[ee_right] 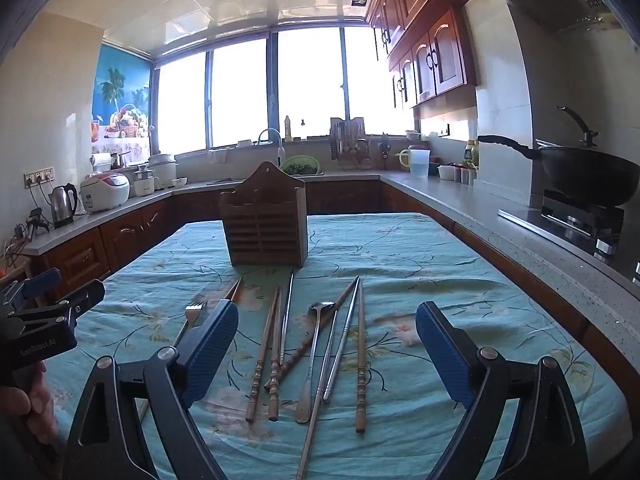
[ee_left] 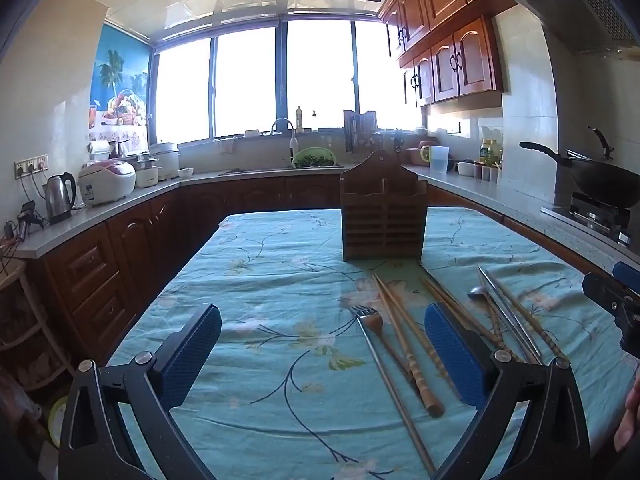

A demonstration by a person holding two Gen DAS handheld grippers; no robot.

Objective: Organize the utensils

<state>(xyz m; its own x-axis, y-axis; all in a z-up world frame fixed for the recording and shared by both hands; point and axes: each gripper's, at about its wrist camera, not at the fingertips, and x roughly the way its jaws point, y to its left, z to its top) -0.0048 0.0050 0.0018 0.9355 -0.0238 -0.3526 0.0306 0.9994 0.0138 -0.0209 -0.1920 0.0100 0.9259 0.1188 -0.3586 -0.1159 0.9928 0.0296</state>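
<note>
A brown wooden slatted utensil holder (ee_left: 383,216) stands upright at the table's far middle; it also shows in the right wrist view (ee_right: 266,222). Loose utensils lie in front of it: a metal fork (ee_left: 366,316), wooden chopsticks (ee_left: 404,340), a metal spoon (ee_right: 314,356), metal chopsticks (ee_right: 344,344) and more wooden chopsticks (ee_right: 361,360). My left gripper (ee_left: 323,346) is open and empty above the cloth, left of the pile. My right gripper (ee_right: 327,350) is open and empty, hovering over the spoon and chopsticks.
The table carries a teal flowered cloth (ee_left: 280,264). Counters run round the room with a kettle (ee_left: 60,196), a rice cooker (ee_left: 106,182), a sink (ee_left: 312,160) and a wok on the stove (ee_right: 588,176).
</note>
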